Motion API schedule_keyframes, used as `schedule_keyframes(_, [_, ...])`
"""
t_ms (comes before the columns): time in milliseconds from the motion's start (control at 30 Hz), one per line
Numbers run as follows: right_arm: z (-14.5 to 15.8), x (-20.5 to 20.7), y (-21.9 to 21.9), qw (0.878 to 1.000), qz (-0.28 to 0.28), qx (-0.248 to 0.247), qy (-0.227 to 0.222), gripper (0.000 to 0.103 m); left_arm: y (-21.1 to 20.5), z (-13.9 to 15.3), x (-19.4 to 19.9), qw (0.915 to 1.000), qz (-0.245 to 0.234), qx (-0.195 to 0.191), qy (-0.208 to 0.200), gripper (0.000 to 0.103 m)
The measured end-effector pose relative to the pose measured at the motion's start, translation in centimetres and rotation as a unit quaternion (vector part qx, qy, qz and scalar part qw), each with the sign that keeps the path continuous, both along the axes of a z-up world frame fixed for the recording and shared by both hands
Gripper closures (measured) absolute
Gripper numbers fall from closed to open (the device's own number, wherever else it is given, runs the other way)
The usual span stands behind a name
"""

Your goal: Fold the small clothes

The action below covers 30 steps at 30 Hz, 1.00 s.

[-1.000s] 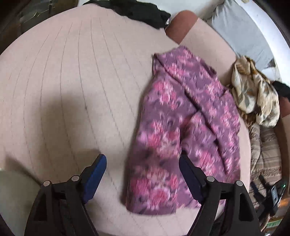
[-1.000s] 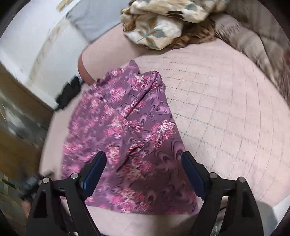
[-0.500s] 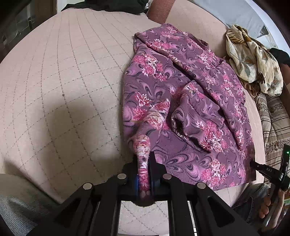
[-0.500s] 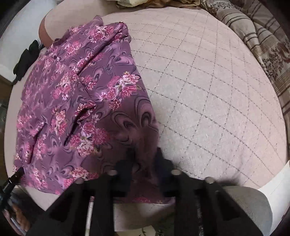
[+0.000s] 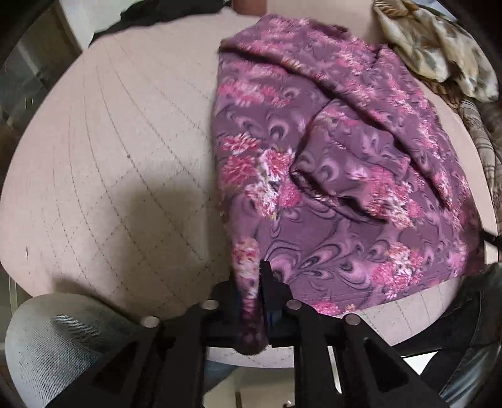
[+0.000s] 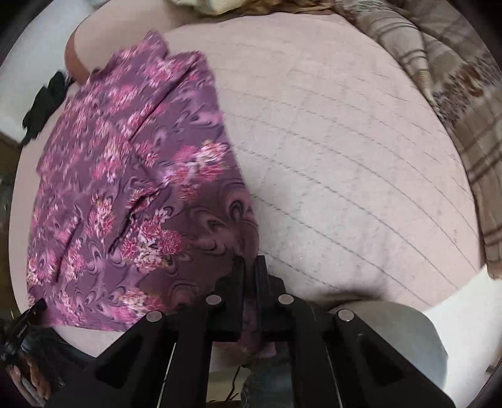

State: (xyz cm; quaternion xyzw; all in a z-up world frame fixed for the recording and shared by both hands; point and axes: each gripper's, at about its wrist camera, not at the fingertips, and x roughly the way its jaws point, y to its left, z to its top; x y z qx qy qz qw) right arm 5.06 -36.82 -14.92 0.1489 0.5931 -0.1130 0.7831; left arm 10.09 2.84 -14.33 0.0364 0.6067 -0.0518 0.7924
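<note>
A purple garment with pink flowers (image 5: 329, 157) lies rumpled on a pale pink quilted surface (image 5: 109, 141). My left gripper (image 5: 249, 271) pinches a bunched strip of its near left edge; the jaws are opening slightly, with the fabric still pressed between the pads. In the right wrist view the same garment (image 6: 125, 175) covers the left half of the quilted surface (image 6: 345, 157). My right gripper (image 6: 249, 260) is shut on its near right corner, and cloth hangs down behind the fingers. Both grippers point steeply down.
A beige floral cloth (image 5: 439, 50) and a brown striped blanket (image 6: 455, 94) are heaped past the garment's far right side. A black garment (image 5: 150, 12) lies at the far left edge. A denim-clad knee (image 5: 47, 345) sits below the near edge.
Both grippers went from wide open above the garment to closed on its near edge. The left view has rolled, and the pinched edge is drawn up toward each camera.
</note>
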Motion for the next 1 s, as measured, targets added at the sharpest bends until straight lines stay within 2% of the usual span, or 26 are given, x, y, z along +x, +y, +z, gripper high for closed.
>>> schedule_keyframes(33, [0.9,-0.2,0.2,1.0,0.002,-0.016,-0.018,0.084,0.1,0.4,-0.1,1.0,-0.002,-0.005,-0.003,0.071])
schedule_keyframes(67, [1.8,-0.4,0.2,0.999,0.006,-0.023,-0.038,0.075,0.4,1.0,-0.3,0.9998,0.0,-0.017,-0.007,0.06])
schedule_keyframes(100, [2.8,-0.7,0.2,0.998,0.01,-0.024,-0.063,0.05,0.9,1.9,-0.5,0.9994,0.002,-0.032,-0.015,0.051])
schedule_keyframes(133, [3.7,-1.0,0.2,0.996,0.014,-0.024,-0.084,0.041,1.2,2.7,-0.8,0.9991,0.002,-0.04,-0.013,0.048])
schedule_keyframes(200, [6.1,-1.6,0.5,0.99,0.035,-0.013,-0.137,0.039,2.1,4.7,-1.3,0.997,0.005,-0.067,-0.038,0.035])
schedule_keyframes(267, [7.9,-1.3,1.2,0.983,0.048,0.011,-0.177,0.03,2.6,6.7,-1.0,0.9941,0.008,-0.086,-0.065,0.022])
schedule_keyframes(300, [8.9,-1.0,1.3,0.978,0.054,0.026,-0.2,0.027,2.7,7.7,-0.5,0.9925,0.011,-0.091,-0.08,0.02])
schedule_keyframes(367, [10.2,0.1,1.6,0.967,0.065,0.058,-0.239,0.025,2.7,9.2,1.2,0.9893,0.014,-0.102,-0.103,0.018])
schedule_keyframes(400, [10.6,1.1,1.6,0.963,0.067,0.076,-0.252,0.022,2.3,9.7,2.5,0.9882,0.02,-0.105,-0.11,0.017])
schedule_keyframes(500, [10.9,4.3,1.5,0.952,0.054,0.103,-0.283,0.021,1.6,10.1,6.3,0.9872,0.016,-0.109,-0.116,0.017])
schedule_keyframes(600, [11.0,7.6,1.3,0.948,0.052,0.113,-0.292,0.021,0.2,9.8,10.6,0.9874,0.022,-0.105,-0.117,0.017])
schedule_keyframes(767, [10.2,13.8,1.8,0.957,0.078,0.095,-0.262,0.021,-1.8,8.1,16.7,0.9889,0.015,-0.102,-0.107,0.017])
schedule_keyframes(900, [7.6,19.7,1.5,0.963,0.1,0.131,-0.215,0.021,-3.0,5.8,23.2,0.9912,0.011,-0.101,-0.084,0.017])
schedule_keyframes(1000, [5.8,24.5,1.4,0.967,0.126,0.12,-0.184,0.021,-3.7,3.7,28.0,0.9928,0.001,-0.105,-0.057,0.018])
